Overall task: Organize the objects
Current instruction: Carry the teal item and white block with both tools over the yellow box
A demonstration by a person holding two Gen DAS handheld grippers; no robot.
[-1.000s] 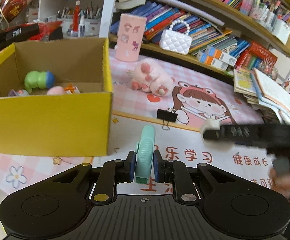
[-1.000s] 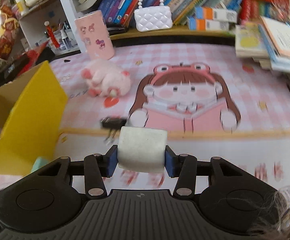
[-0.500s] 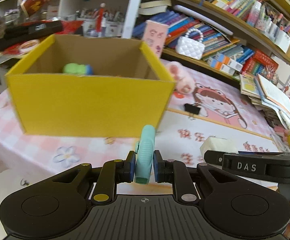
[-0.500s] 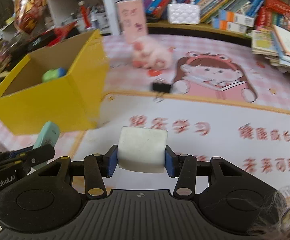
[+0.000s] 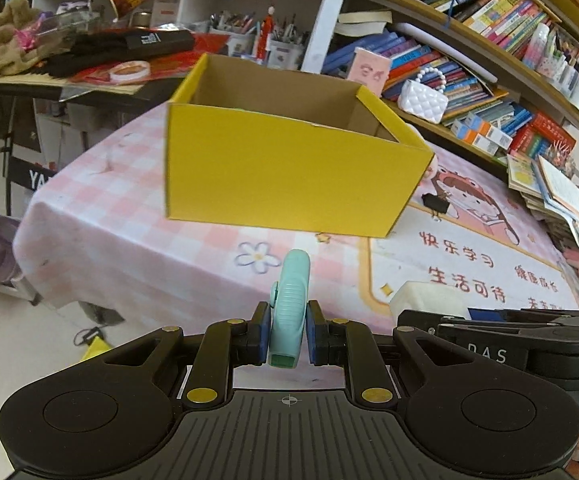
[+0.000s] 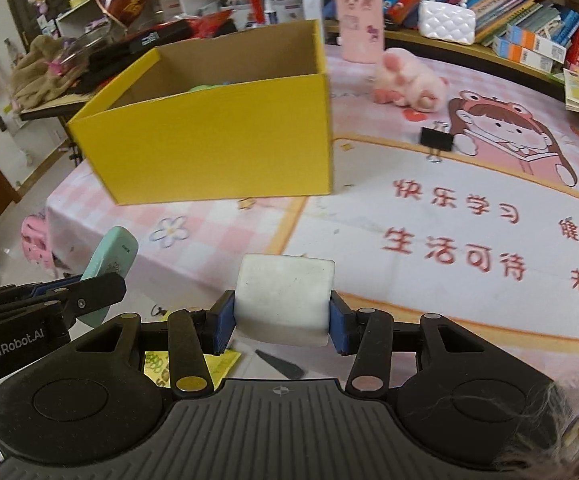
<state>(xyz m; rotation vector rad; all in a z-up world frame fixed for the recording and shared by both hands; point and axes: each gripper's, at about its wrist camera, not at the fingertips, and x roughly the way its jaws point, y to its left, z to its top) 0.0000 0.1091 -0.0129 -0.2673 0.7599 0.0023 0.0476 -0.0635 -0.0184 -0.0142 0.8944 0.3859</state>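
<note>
My left gripper [image 5: 287, 334] is shut on a slim mint-green plastic case [image 5: 291, 304], held on edge. That case [image 6: 109, 266] also shows at the left of the right wrist view, in the left gripper's black fingers [image 6: 89, 292]. My right gripper [image 6: 282, 320] is shut on a white block [image 6: 283, 298]; the same block [image 5: 425, 300] is visible in the left wrist view. The open yellow cardboard box [image 5: 289, 172] [image 6: 217, 148] stands ahead of both grippers on the pink checked tablecloth, with a green thing inside peeking over its rim. Both grippers hang near the table's front edge.
A black binder clip [image 6: 436, 139], a pink plush toy [image 6: 409, 86] and a tall pink container [image 6: 359, 20] lie beyond the box. A white quilted purse [image 6: 447, 20] and books fill the shelf. Stacked books [image 5: 561, 196] sit at right. The floor [image 5: 21, 344] drops off left.
Both grippers have pulled back and leftward from the table's middle to its front edge, each keeping its object. The yellow box now stands farther ahead and its contents are mostly hidden.
</note>
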